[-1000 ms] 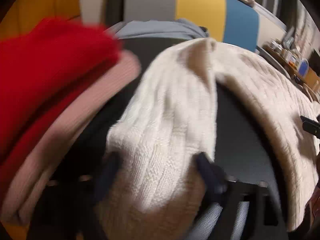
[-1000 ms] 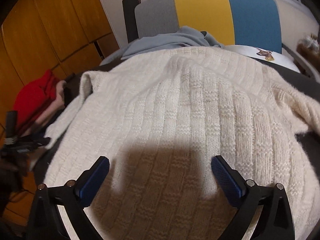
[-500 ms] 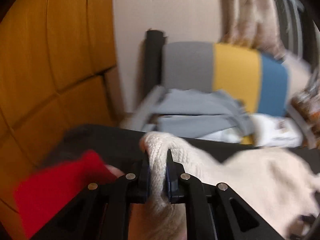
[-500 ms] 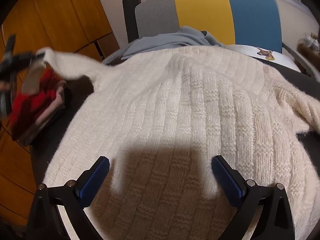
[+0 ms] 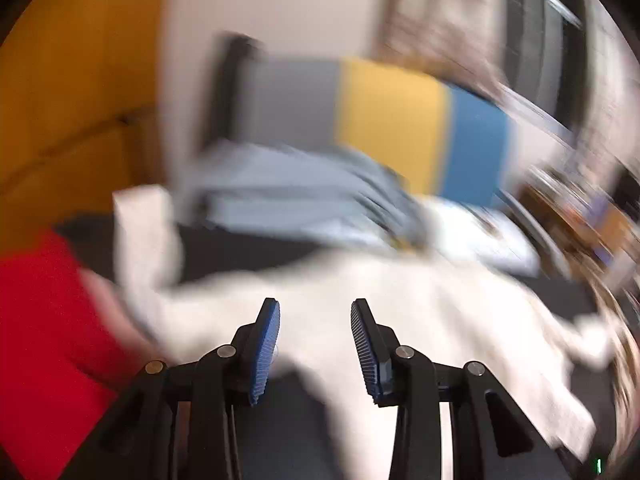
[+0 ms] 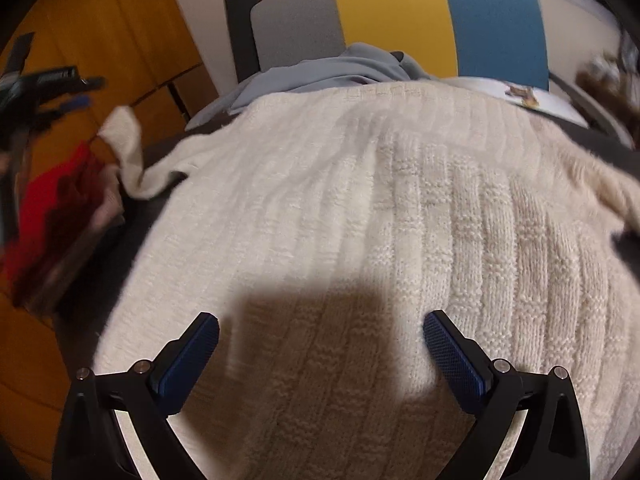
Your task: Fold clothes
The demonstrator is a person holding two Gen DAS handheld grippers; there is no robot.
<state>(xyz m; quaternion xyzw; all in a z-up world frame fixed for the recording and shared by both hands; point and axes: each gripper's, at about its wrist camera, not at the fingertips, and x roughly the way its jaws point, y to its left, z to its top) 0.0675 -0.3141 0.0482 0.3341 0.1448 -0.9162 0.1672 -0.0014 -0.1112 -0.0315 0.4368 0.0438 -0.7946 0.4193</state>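
Left gripper: jaws just opening, part-open, nothing between; cream sweater sleeve free at 10 o'clock. Right gripper: wide open, empty.

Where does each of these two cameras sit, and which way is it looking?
Left wrist: on the left gripper, looking down past its open, empty fingers at the cream sweater; blurred.
Right wrist: on the right gripper, fingers spread above the sweater; the left gripper appears far left.
Shared: sweater, red garment, striped chair back.
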